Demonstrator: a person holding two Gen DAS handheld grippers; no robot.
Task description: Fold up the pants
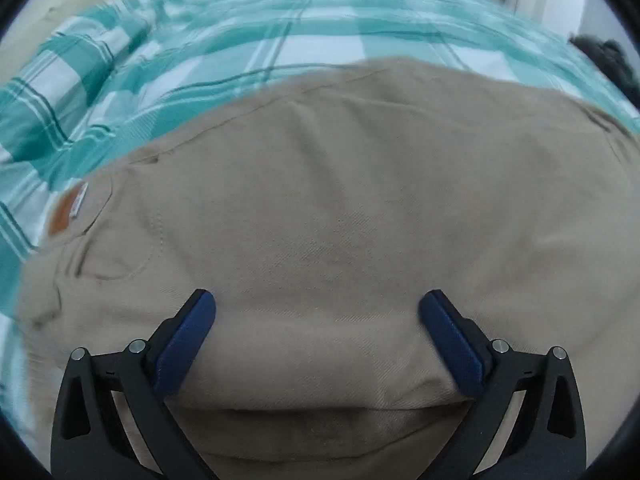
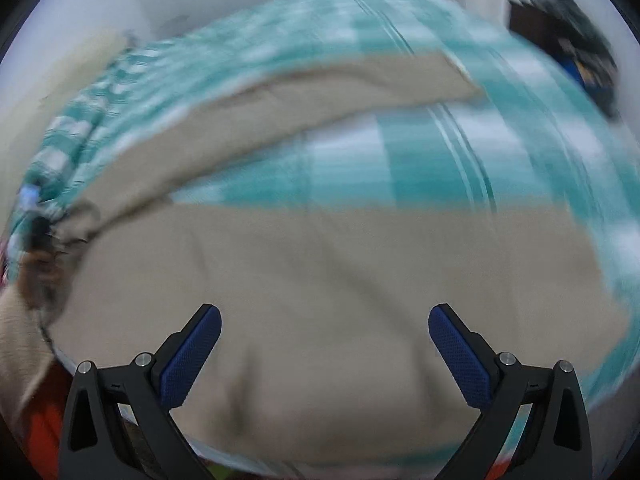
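Tan pants (image 1: 340, 200) lie spread on a teal and white checked bedsheet (image 1: 248, 40). An orange-brown patch (image 1: 66, 210) marks the waist end at the left in the left wrist view. My left gripper (image 1: 316, 306) stands open just over the near fold of the cloth, with a ridge of fabric between its blue pads (image 1: 188, 344). In the blurred right wrist view the pants (image 2: 320, 280) show two legs, the far leg (image 2: 320, 88) splayed away across the sheet. My right gripper (image 2: 324, 320) is open above the near leg, holding nothing.
A pillow (image 1: 60, 80) in the same checked cloth lies at the far left. A dark object (image 1: 608, 60) sits beyond the bed's right edge, and dark clutter (image 2: 576, 40) shows at the upper right. Something orange-red (image 2: 40, 432) lies low at the left.
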